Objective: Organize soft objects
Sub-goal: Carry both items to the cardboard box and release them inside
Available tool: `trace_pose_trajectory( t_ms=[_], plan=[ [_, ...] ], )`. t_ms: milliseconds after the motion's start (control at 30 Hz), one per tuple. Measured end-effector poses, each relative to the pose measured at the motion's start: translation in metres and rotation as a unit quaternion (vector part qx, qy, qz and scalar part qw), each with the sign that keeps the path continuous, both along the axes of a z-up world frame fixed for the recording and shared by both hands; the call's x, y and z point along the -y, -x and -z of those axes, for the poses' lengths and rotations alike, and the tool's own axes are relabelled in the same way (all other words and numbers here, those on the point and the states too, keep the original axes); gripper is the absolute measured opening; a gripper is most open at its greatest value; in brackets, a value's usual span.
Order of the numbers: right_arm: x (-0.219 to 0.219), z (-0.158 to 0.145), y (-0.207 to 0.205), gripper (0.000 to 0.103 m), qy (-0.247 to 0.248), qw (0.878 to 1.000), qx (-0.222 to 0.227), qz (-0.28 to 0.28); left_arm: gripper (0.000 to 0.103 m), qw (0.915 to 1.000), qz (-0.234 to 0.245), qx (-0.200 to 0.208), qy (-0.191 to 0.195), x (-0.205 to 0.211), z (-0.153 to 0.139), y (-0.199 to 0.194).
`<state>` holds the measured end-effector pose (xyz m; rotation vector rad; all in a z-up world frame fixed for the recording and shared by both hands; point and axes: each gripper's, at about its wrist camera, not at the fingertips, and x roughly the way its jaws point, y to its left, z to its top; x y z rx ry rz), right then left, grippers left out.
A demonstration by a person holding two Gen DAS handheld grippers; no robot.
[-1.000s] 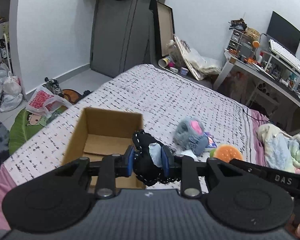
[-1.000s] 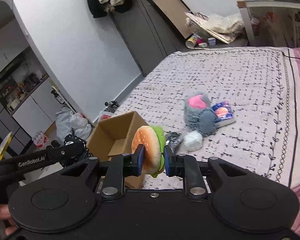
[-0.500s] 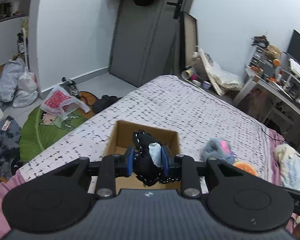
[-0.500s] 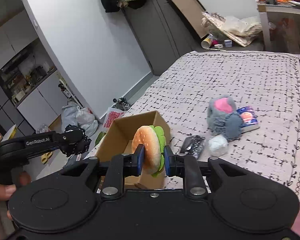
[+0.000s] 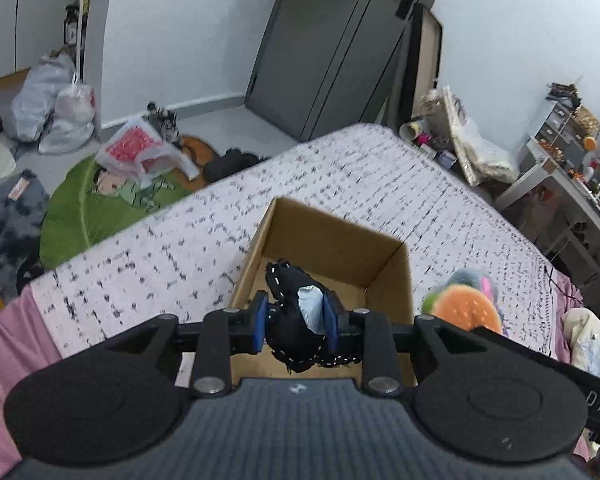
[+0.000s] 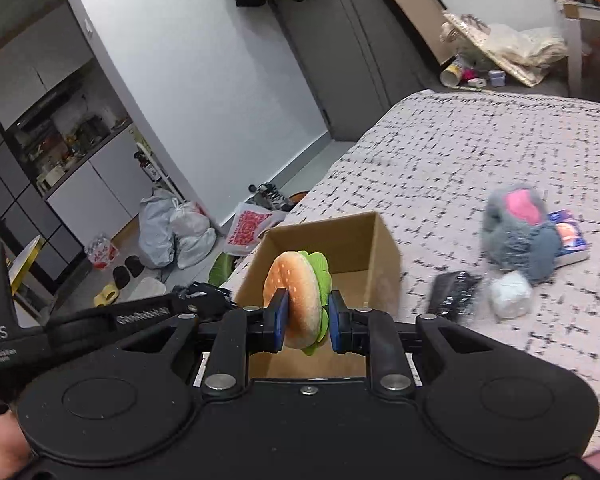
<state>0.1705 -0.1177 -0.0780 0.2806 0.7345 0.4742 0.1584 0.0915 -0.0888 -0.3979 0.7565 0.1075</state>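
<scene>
An open cardboard box (image 5: 388, 280) (image 6: 384, 248) sits on the patterned bedspread (image 5: 204, 248). My left gripper (image 5: 296, 322) is shut on a black soft toy with white stitching (image 5: 296, 300), held above the box opening. My right gripper (image 6: 306, 322) is shut on a plush hamburger (image 6: 298, 292), held above the near edge of the box; the hamburger also shows in the left wrist view (image 5: 466, 310). A grey and pink plush (image 6: 518, 236), a white soft ball (image 6: 510, 294) and a black packet (image 6: 452, 290) lie on the bed right of the box.
A small book (image 6: 570, 240) lies beside the grey plush. The bed edge drops to a floor with a green leaf mat (image 5: 88, 208), plastic bags (image 6: 180, 228) and shoes. A desk (image 5: 572, 184) stands at the far right. A grey door (image 5: 332, 40) is behind the bed.
Both grippers have moved left toward the box with their toys. The box now lies directly under the left gripper and under the right gripper.
</scene>
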Motion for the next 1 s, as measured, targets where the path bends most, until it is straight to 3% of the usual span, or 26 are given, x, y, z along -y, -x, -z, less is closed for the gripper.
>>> trace_pose_trajectory(
  t_ms=[367, 467, 533, 667, 733, 867, 1000],
  plan=[
    [-0.024, 0.035, -0.012, 0.021, 0.009, 0.999, -0.032, -0.008, 0.034, 0.9985, -0.027, -0.045, 0.014, -0.01, 0.023, -0.016],
    [-0.026, 0.044, -0.014, 0.021, 0.011, 0.999, -0.043, -0.008, 0.044, 0.9986, -0.032, -0.039, 0.015, -0.011, 0.022, -0.016],
    [-0.027, 0.048, -0.016, 0.021, 0.013, 0.999, -0.047, -0.009, 0.057, 0.9986, -0.033, -0.04, 0.005, -0.009, 0.022, -0.016],
    [-0.028, 0.053, -0.016, 0.022, 0.015, 0.998, -0.053, -0.012, 0.061, 0.9984, -0.037, -0.044, 0.003, -0.01, 0.024, -0.018],
    [-0.03, 0.054, -0.017, 0.028, 0.017, 0.998, -0.056, -0.011, 0.062, 0.9978, -0.041, -0.051, 0.003, -0.011, 0.026, -0.021],
    [-0.031, 0.052, -0.014, 0.055, 0.023, 0.998, -0.056, -0.006, 0.062, 0.9967, -0.049, -0.064, 0.002, -0.014, 0.029, -0.022],
    [-0.033, 0.046, -0.007, 0.067, 0.03, 0.998, -0.05, -0.017, 0.062, 0.9969, -0.049, -0.061, 0.008, -0.015, 0.025, -0.017]
  ],
)
